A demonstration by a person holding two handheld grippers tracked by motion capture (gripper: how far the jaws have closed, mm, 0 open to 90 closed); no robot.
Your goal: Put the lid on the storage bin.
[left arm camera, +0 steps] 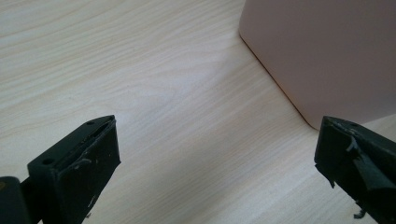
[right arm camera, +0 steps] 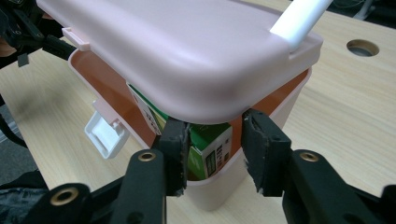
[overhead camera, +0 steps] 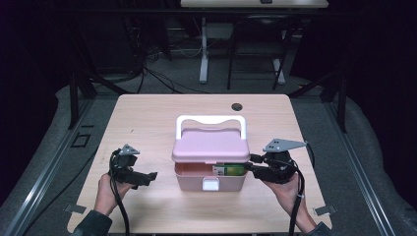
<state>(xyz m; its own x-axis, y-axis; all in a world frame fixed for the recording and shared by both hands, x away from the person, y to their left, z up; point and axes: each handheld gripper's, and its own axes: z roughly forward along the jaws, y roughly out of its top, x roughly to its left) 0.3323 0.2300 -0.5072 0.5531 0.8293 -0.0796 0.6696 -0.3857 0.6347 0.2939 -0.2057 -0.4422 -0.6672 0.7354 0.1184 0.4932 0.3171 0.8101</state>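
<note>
A pink storage box (overhead camera: 210,169) with a white handle (overhead camera: 211,121) stands mid-tabletop (overhead camera: 147,118), its lid (right arm camera: 187,56) ajar and its white latch (right arm camera: 106,135) hanging open. Inside lies a green carton (right arm camera: 205,147) with a printed label, its writing too small to read. The right tongs (right arm camera: 215,144) stand parted at the box's rim, one jaw beside the carton, pressing nothing. The left tongs (left arm camera: 217,154) are released wide above bare wood, just beside the box.

the box (overhead camera: 210,169) sits mid-table (overhead camera: 147,118), a carton (overhead camera: 231,170) inside at its 3 o'clock corner. the left gripper (overhead camera: 150,178) lies at the box's 9 o'clock, the right gripper (overhead camera: 252,163) at 3.
</note>
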